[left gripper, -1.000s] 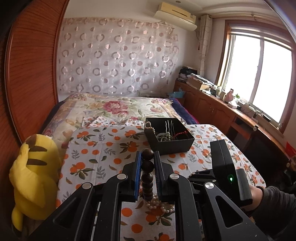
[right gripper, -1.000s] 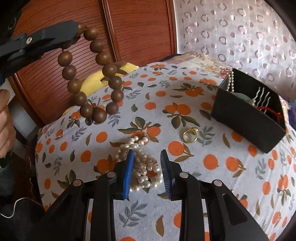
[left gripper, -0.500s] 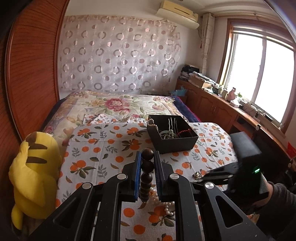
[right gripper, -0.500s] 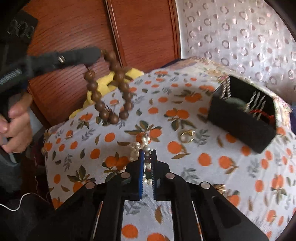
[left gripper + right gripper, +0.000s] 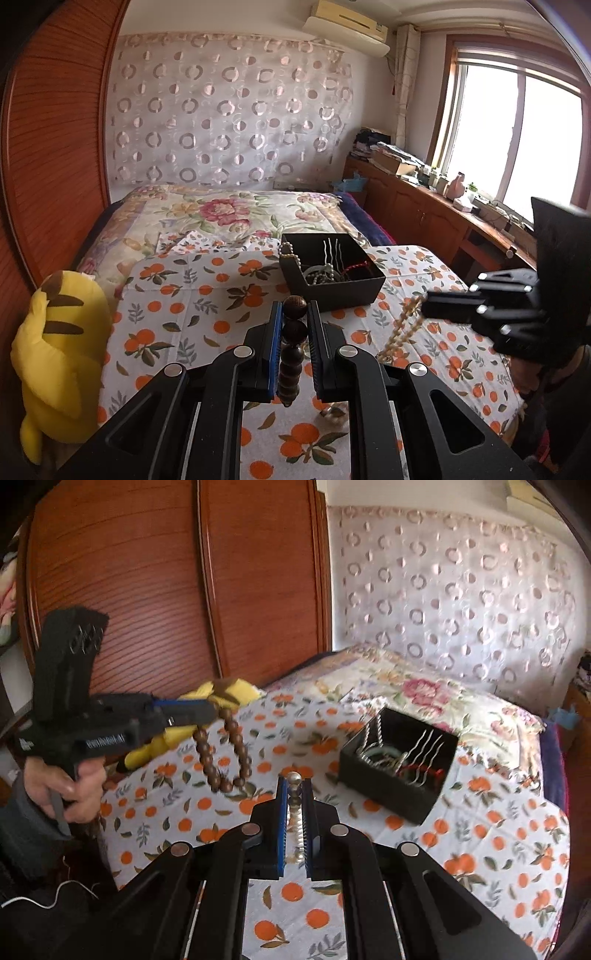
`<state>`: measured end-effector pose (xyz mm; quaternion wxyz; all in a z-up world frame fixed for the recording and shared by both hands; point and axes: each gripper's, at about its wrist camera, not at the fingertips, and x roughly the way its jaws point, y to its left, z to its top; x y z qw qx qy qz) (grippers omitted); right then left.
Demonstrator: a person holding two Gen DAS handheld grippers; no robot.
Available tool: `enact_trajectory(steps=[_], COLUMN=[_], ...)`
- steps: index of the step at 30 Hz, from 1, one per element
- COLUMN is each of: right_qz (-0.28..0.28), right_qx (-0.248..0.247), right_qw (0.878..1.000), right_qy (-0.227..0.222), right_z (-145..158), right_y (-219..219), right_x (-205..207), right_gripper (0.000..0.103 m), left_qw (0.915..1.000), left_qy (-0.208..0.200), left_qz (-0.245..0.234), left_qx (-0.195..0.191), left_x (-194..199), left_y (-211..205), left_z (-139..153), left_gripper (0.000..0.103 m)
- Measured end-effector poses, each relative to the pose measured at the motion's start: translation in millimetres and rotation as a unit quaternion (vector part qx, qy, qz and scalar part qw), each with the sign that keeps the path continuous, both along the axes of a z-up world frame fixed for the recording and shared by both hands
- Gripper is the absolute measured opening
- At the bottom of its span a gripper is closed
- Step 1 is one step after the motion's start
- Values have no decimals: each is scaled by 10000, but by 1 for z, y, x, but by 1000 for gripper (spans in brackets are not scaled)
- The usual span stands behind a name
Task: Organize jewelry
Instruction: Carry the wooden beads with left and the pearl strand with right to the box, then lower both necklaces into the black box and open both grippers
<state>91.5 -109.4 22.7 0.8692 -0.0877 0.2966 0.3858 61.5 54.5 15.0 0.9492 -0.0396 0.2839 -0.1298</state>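
Note:
My left gripper (image 5: pixel 293 314) is shut on a dark wooden bead bracelet (image 5: pixel 293 349) that hangs below it above the cloth; the loop also shows in the right wrist view (image 5: pixel 225 753), held by the left gripper (image 5: pixel 212 710). My right gripper (image 5: pixel 294 790) is shut on a pearl necklace (image 5: pixel 295 805), lifted off the cloth; its strand dangles in the left wrist view (image 5: pixel 402 328) from the right gripper (image 5: pixel 428 299). A black open jewelry box (image 5: pixel 343 291) with hairpins, pearls and a red string stands ahead on the cloth and shows in the right wrist view (image 5: pixel 391 786).
An orange-print cloth (image 5: pixel 192 306) covers the surface in front of a floral bed (image 5: pixel 221 214). A yellow plush toy (image 5: pixel 55 350) sits at the left edge. Wooden wardrobe doors (image 5: pixel 147 590) stand at the left. A small jewelry piece (image 5: pixel 334 413) lies under my left gripper.
My right gripper, shut on the pearl necklace, has lifted it off the cloth. Both grippers have risen, the left still holding the bead bracelet.

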Motion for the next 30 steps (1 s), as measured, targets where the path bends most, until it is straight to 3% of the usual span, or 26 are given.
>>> enact_trajectory(steps=[12, 22, 30], right_qz=[-268, -678, -1024], right_qx=[147, 181, 167], right_qw=[9976, 9907, 9880], right_qy=[-615, -1165, -1140], right_z=[58, 108, 112], right_y=[-15, -30, -40], right_x=[7, 42, 83], right_gripper=[8, 8, 8], left_qw=[9997, 9991, 9989], left_qy=[-167, -220, -145], left_qz=[-118, -333, -406], left_qx=[104, 132, 195], left_x=[31, 65, 90], left_y=[-20, -48, -62], left_z=[19, 26, 22], left_gripper=[12, 12, 12])
